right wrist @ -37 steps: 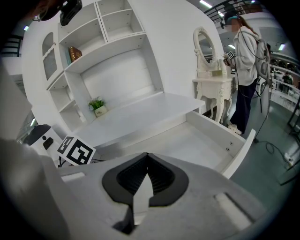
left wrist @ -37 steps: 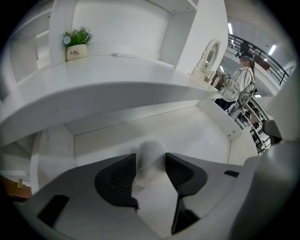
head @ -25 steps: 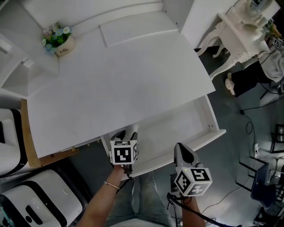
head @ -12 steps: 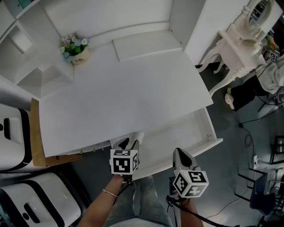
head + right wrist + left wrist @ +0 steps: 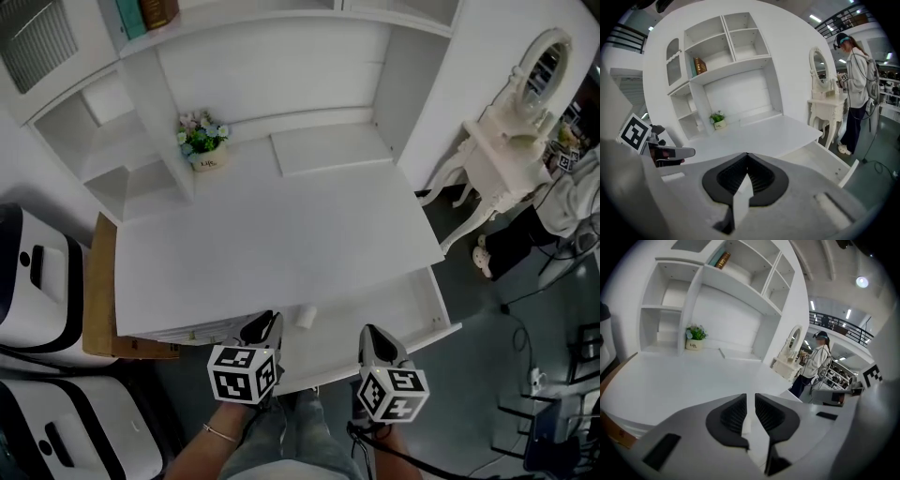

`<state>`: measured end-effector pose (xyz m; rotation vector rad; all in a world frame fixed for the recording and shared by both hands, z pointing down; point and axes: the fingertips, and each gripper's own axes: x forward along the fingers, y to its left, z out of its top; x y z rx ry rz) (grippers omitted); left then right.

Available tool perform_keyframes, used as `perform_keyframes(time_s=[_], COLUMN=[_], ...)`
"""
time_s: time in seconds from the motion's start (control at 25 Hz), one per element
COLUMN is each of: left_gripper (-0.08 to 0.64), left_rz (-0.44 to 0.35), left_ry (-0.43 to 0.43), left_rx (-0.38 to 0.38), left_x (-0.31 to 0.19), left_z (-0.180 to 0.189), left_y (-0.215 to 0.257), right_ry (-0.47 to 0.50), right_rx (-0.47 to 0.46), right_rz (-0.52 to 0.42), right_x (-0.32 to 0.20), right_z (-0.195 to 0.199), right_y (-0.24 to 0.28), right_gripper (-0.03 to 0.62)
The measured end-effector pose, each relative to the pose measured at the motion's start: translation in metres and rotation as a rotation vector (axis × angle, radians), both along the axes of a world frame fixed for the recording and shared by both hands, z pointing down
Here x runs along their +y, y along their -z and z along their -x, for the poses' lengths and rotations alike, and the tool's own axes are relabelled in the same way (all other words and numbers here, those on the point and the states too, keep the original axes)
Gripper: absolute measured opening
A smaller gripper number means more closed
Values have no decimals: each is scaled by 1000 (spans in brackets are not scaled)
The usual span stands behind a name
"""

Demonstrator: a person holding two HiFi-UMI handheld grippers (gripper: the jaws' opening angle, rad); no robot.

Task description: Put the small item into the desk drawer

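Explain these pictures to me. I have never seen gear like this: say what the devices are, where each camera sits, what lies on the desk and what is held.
No robot: a person holds a hand-held gripper in each hand, each bearing a marker cube. One picture comes from a camera on the person's head, looking down; the other two from cameras riding on the grippers, looking along their jaws. The white desk carries a small flower pot and a flat white panel at the back. Its drawer stands open, with a small white item lying inside. The left hand-held gripper is empty, its jaws closing with a narrow gap left. The right hand-held gripper is shut and holds nothing.
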<state>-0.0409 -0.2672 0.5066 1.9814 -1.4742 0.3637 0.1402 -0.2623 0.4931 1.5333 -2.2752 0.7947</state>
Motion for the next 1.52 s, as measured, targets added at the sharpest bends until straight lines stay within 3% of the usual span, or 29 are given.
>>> perform_keyframes(time_s=[0.2, 0.36, 0.56, 0.8, 1.04, 1.52], left_gripper=[32, 32, 29, 14, 14, 12], left_rz=[-135, -273, -441, -584, -632, -601], left_ry=[61, 90, 139, 218, 269, 251], left_rx=[13, -21, -35, -75, -89, -76], left_x=[4, 1, -8, -7, -6, -14], left_z=[26, 50, 86, 130, 150, 143], left_y=[59, 108, 172, 236, 263, 253], right_ry=[24, 22, 15, -16, -39, -102], right_rx=[13, 43, 86, 124, 131, 180], right_rz=[-107, -207, -343, -464, -517, -562], right_x=[-8, -15, -30, -39, -38, -38], right_z=[20, 27, 25, 12, 9, -1], right_y=[49, 92, 148, 200, 221, 232], right_gripper=[3, 3, 3, 3, 3, 2])
